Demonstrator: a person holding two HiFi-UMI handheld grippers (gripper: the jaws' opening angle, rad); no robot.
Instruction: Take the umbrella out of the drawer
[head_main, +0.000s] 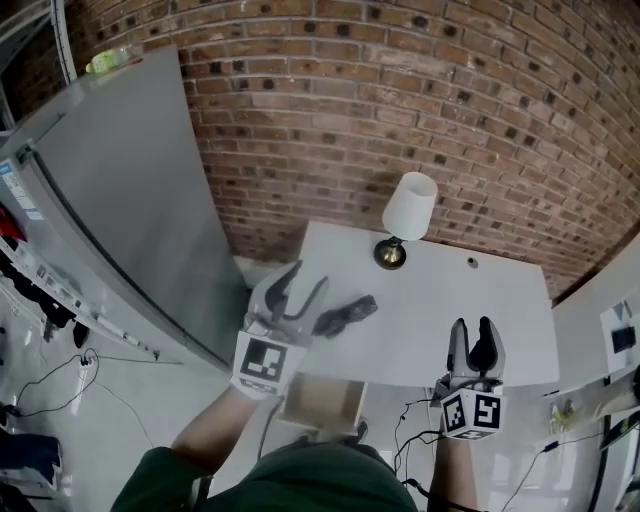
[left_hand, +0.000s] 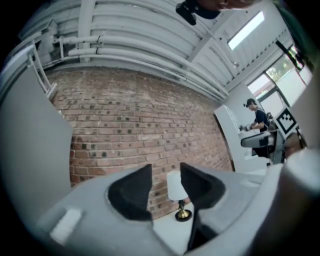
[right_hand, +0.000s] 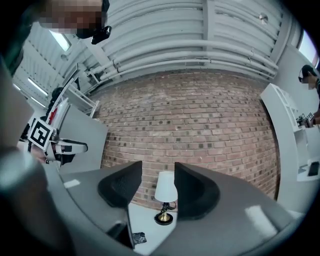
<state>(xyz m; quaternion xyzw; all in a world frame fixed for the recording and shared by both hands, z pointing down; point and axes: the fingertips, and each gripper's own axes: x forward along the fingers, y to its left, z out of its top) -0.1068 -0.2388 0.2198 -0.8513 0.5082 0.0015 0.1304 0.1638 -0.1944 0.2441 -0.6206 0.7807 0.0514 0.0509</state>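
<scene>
Above our green sleeve we hold the grey left gripper up, fingers apart on nothing. On our right gripper the fingers are slightly apart, empty too. The dark folded umbrella lies on the white bench, beyond the open pale wooden drawer.

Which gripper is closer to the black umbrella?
The left gripper, right beside the umbrella on the white table; the right gripper is farther off.
</scene>
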